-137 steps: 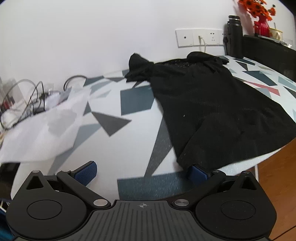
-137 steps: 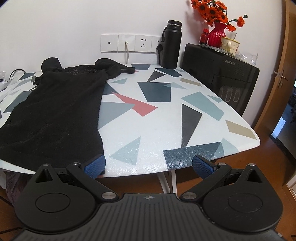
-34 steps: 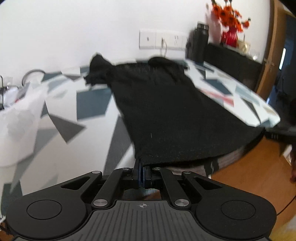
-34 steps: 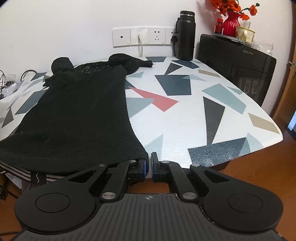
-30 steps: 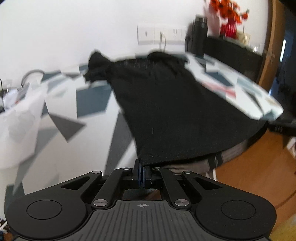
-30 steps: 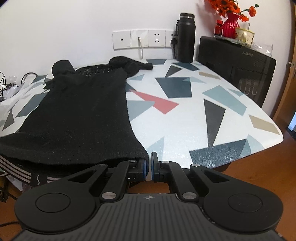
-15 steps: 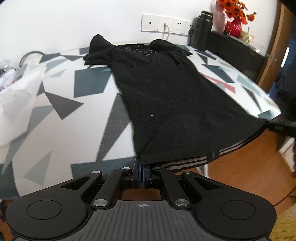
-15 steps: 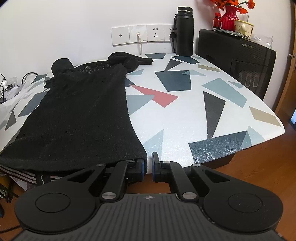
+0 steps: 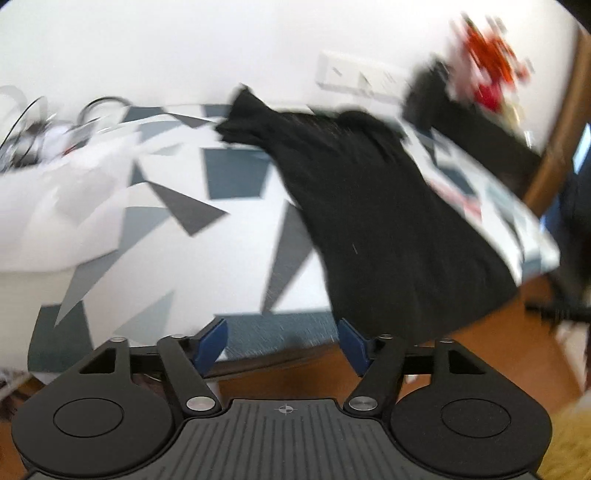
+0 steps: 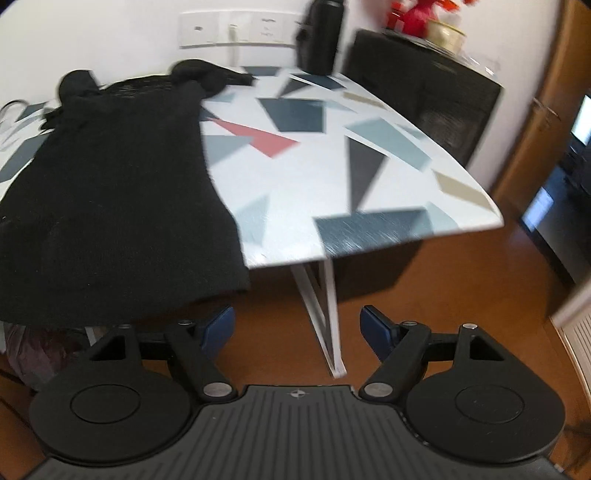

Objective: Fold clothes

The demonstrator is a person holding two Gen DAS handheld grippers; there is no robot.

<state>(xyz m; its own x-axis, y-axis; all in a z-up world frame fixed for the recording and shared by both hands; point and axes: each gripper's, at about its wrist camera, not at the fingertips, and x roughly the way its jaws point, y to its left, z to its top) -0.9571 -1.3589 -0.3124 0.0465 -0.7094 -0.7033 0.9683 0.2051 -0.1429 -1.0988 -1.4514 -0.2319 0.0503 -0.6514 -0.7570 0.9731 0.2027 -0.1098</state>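
**Both grippers open, garment draped over the near edge**

My table (image 10: 369, 206) carries the black garment (image 10: 122, 192) — hem hanging past the near edge. A vase (image 10: 415, 16) at the far right holds red flowers. Left gripper (image 9: 282, 345) and right gripper (image 10: 297, 330) — fingers spread, gripping nothing.

Garment (image 10: 110, 192) is lying lengthwise on the left part of the table (image 10: 369, 177), its near hem overhanging the near edge. Bottle (image 10: 321, 33) is standing at the far edge by the wall; cabinet (image 10: 424, 92) is sitting to the table's right.
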